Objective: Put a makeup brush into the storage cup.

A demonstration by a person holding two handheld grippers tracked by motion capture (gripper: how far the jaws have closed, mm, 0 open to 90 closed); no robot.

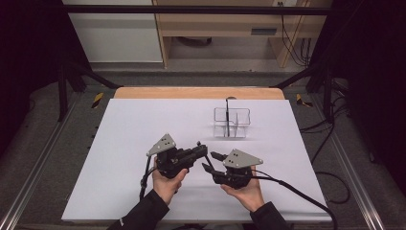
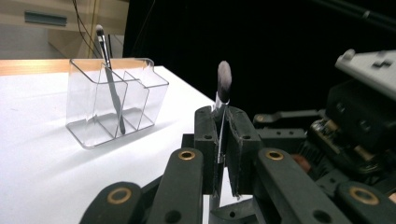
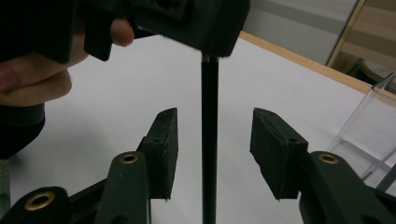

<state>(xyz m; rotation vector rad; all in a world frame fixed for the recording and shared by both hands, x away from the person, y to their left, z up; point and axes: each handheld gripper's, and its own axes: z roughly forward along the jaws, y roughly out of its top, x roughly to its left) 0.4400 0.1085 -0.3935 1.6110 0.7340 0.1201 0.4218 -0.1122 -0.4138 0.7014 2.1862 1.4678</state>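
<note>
My left gripper (image 1: pixel 203 149) (image 2: pixel 223 115) is shut on a thin black makeup brush (image 2: pixel 224 80), whose dark bristle head sticks up above its pads. In the right gripper view the brush's handle (image 3: pixel 209 116) hangs straight down from the left gripper (image 3: pixel 205 23). The handle passes between my right gripper's (image 3: pixel 212 135) (image 1: pixel 211 161) spread pads without touching either one. A clear plastic organizer (image 1: pixel 232 122) (image 2: pixel 116 100) stands farther back on the table. One slim brush (image 1: pixel 228 113) (image 2: pixel 110 77) leans upright inside it.
A white board (image 1: pixel 143 124) covers the table, with a wooden edge (image 1: pixel 198 92) at the back. Cables trail from both grippers toward the front and right. A wooden cabinet (image 1: pixel 220 24) stands on the floor beyond the table.
</note>
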